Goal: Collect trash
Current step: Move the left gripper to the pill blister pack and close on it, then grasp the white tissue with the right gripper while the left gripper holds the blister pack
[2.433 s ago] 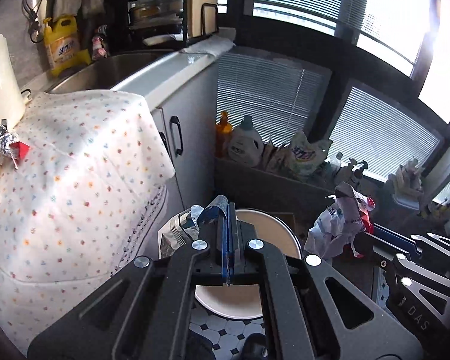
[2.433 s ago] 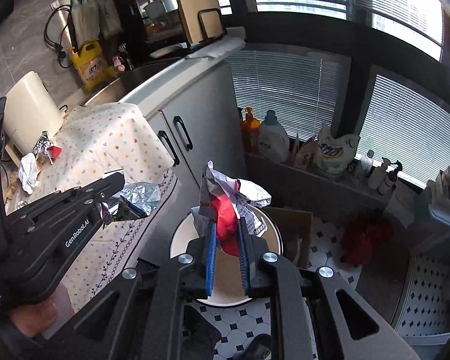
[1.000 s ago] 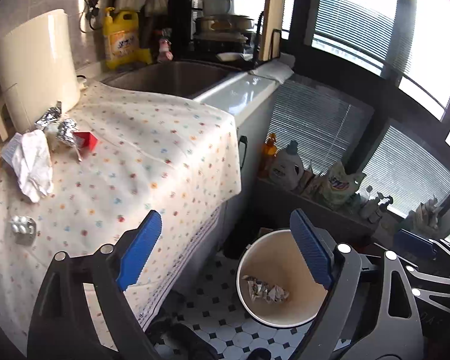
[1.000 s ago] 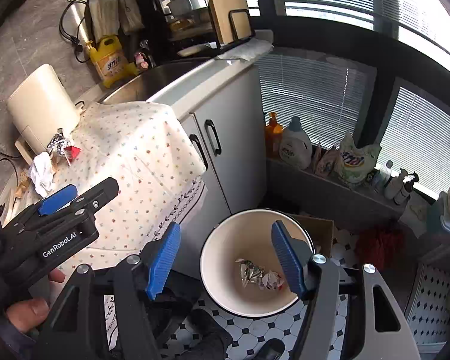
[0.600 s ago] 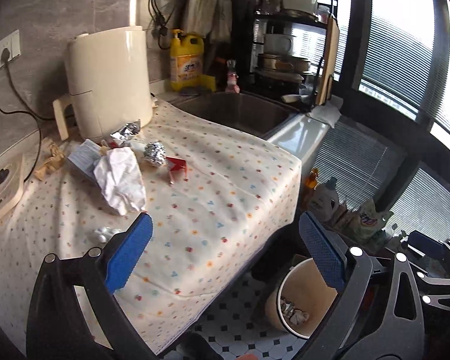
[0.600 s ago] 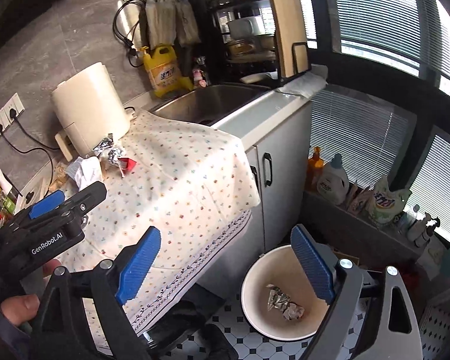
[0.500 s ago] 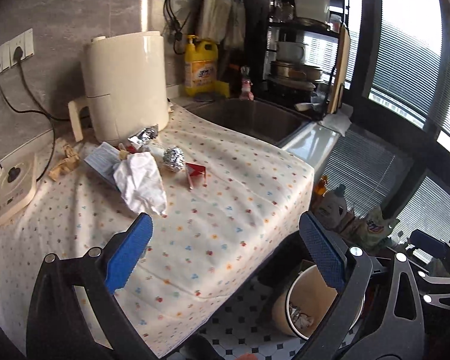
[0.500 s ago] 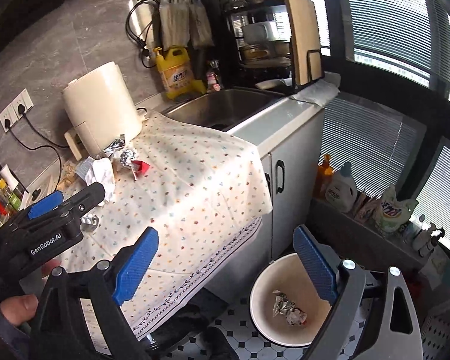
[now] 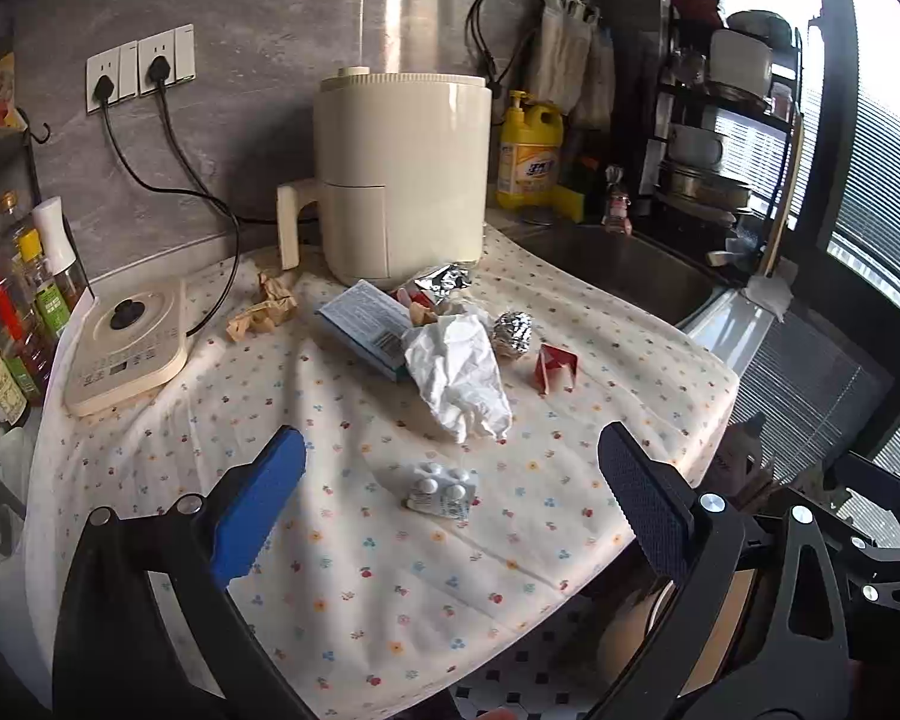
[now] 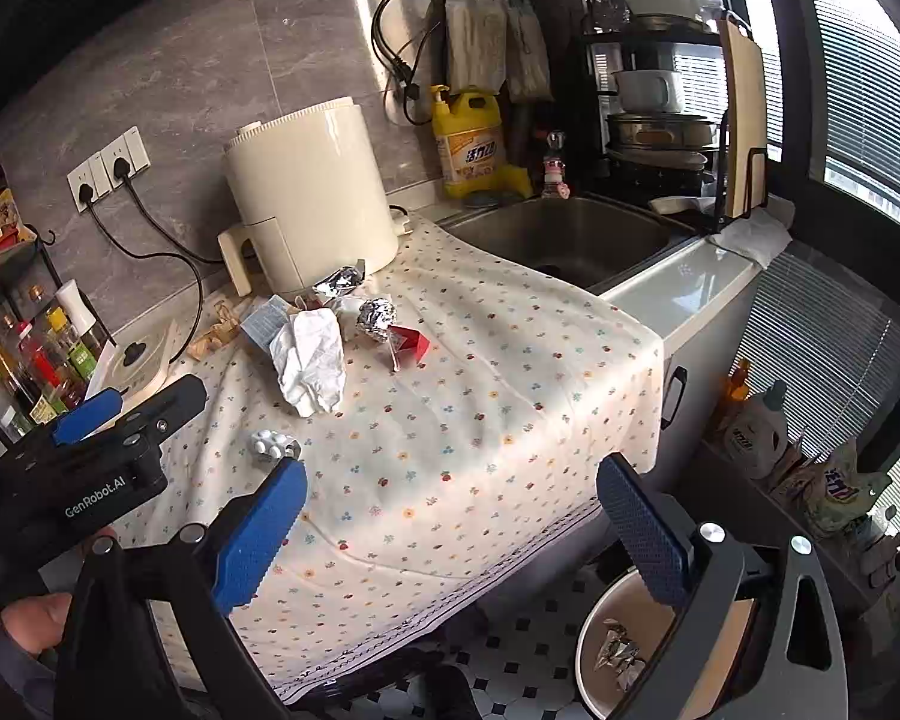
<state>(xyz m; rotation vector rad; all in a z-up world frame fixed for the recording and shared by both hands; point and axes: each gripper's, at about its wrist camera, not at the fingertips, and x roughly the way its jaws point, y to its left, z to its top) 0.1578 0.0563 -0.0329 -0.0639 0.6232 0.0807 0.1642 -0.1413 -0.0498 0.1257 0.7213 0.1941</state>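
Pill blister [image 9: 441,489] between spread left tongs [image 9: 450,510]

Tissue [image 9: 459,372] on tablecloth [image 9: 390,540]; bin [image 10: 624,648] below, right

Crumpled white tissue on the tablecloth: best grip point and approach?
Pinch the crumpled white tissue across its raised middle ridge, coming down from above. It lies long and loosely bunched on the tablecloth, with the blue box touching its far end, so the near half is probably easier to reach.

Black skeletal left claw [image 9: 450,498], right claw [image 10: 450,516]: blue ribbed pads, silver screws, white "GenRobot.AI" lettering.
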